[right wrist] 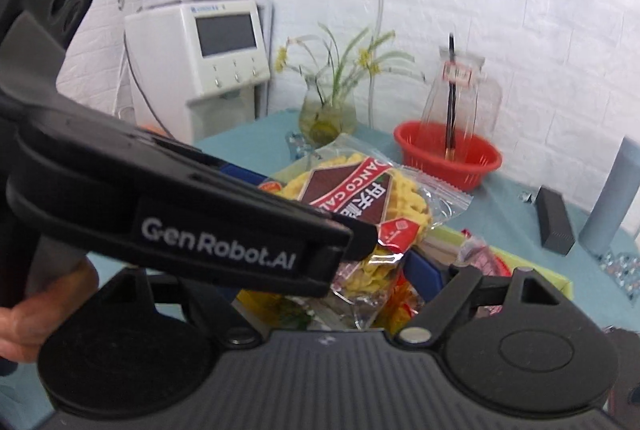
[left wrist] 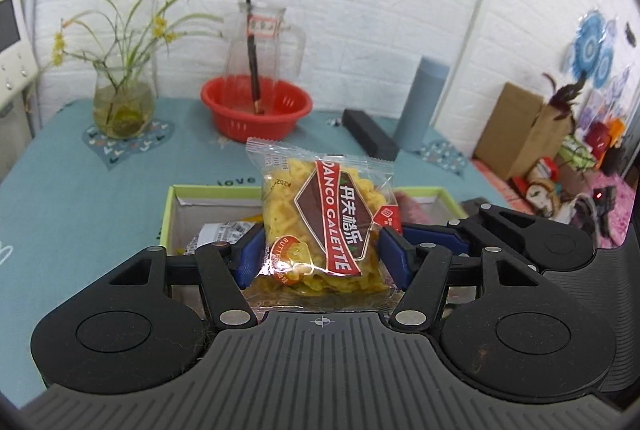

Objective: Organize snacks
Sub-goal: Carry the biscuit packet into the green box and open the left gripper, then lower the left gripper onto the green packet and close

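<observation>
my left gripper (left wrist: pixel 322 256) has its blue pads clamped on the crinkly clear packet of yellow galette biscuits (left wrist: pixel 320 218), held upright above the green-rimmed cardboard box (left wrist: pixel 208 190) of other wrappers. from the right wrist, the left gripper's black body blocks much of my view; my right gripper (right wrist: pixel 360 282) sits just beside the packet, and i cannot tell its jaw state. beyond stand a red plastic basket (left wrist: pixel 256 106) holding a glass jug (left wrist: pixel 260 42), and a glass vase of stems (left wrist: pixel 124 102).

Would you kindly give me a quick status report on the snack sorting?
Left gripper shut on galette packet, held above green-rimmed box. Right gripper state unclear, left gripper blocking view. Other snacks already in box.
</observation>
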`<state>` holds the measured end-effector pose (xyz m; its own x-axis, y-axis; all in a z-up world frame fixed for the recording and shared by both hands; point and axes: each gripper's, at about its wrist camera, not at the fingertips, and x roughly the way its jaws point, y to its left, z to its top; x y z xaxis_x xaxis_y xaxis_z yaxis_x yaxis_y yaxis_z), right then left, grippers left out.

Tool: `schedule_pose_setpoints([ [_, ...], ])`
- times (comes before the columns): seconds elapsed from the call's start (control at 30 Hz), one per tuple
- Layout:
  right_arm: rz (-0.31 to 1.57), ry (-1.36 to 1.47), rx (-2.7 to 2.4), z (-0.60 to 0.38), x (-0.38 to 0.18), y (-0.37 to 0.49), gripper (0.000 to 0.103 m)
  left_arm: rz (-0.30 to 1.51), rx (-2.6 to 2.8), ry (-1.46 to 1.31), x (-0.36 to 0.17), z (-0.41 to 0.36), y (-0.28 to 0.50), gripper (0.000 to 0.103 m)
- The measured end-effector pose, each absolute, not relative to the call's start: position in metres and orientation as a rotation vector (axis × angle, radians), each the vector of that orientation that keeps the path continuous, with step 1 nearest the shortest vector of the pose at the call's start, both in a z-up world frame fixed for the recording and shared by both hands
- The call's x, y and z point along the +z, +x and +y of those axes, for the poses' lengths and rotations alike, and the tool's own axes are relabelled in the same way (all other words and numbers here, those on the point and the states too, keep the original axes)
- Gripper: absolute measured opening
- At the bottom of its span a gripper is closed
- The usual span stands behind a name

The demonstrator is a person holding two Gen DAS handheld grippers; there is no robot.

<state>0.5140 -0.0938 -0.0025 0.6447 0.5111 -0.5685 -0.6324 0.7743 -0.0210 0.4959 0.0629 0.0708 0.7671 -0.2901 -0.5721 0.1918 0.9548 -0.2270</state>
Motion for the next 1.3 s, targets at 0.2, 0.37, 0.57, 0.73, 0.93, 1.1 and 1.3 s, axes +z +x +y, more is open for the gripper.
schedule_pose_setpoints([
  [0.2, 0.608, -0.187, 0.676, -0.093, -0.031, 0.523, 0.089, 0.684, -0.291, -0.185, 0.034, 0.066, 0.507, 0.056],
  [0.37, 0.565, -0.2, 0.67, -0.097, -0.013, 0.505, 0.092, 0.64, -0.302, -0.228, 0.053, 0.073, 0.492, 0.062],
  [0.57, 0.437, -0.269, 0.629, -0.116, 0.016, 0.437, 0.092, 0.508, -0.28, -0.23, 0.084, 0.089, 0.423, 0.076],
  [0.73, 0.477, -0.233, 0.716, -0.12, 0.0, 0.378, 0.092, 0.539, -0.217, -0.236, 0.058, 0.114, 0.37, 0.077],
  [0.93, 0.663, -0.301, 0.825, -0.067, -0.048, 0.366, 0.092, 0.691, -0.126, -0.349, 0.004, 0.162, 0.353, 0.067],
  [1.1, 0.698, -0.323, 0.897, -0.018, -0.065, 0.376, 0.092, 0.75, -0.148, -0.402, -0.013, 0.179, 0.361, 0.06],
  [1.3, 0.71, -0.314, 0.887, 0.004, -0.075, 0.389, 0.086, 0.789, -0.22, -0.343, -0.024, 0.164, 0.369, 0.041],
])
